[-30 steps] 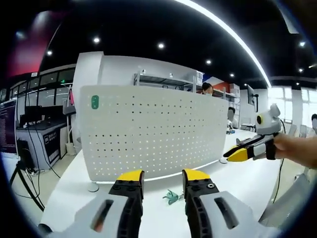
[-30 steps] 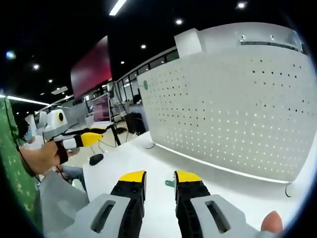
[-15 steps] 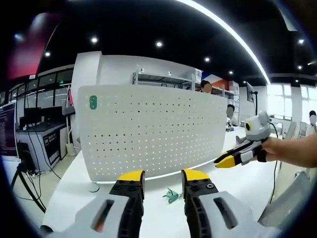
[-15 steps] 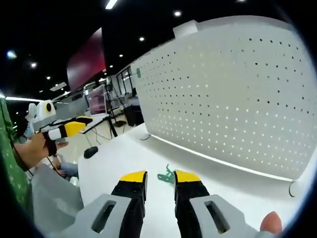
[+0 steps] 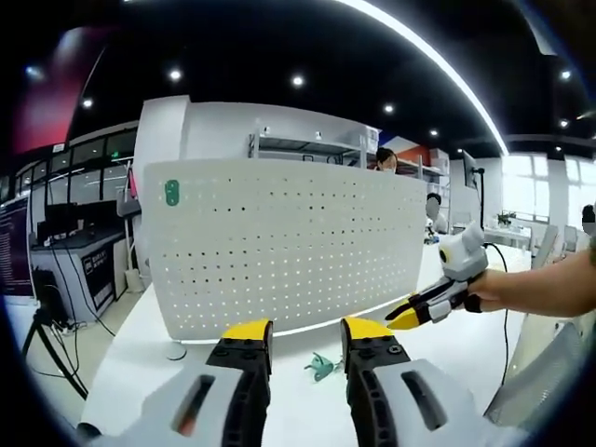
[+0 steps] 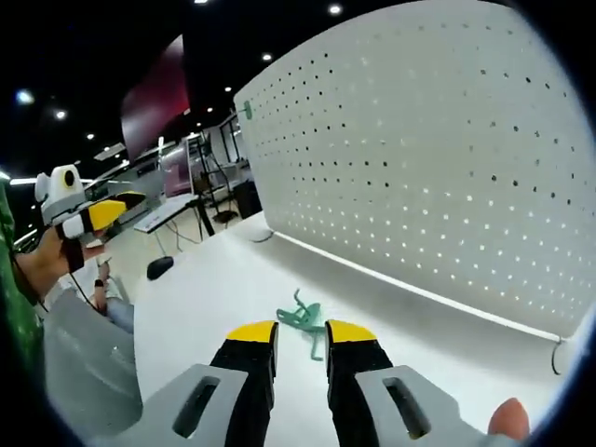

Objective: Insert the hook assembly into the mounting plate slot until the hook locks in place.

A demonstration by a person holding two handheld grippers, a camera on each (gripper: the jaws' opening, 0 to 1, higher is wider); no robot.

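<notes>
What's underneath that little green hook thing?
The hook lies on the bare white table, in front of the pegboard. The right tongs cover its near end.

A dark ceiling (image 5: 279,47) with round spotlights spans the office, windows (image 5: 540,191) bright at one side.

green hook (image 6: 300,319), white perforated board (image 5: 279,244), yellow-tipped jaws.
</notes>
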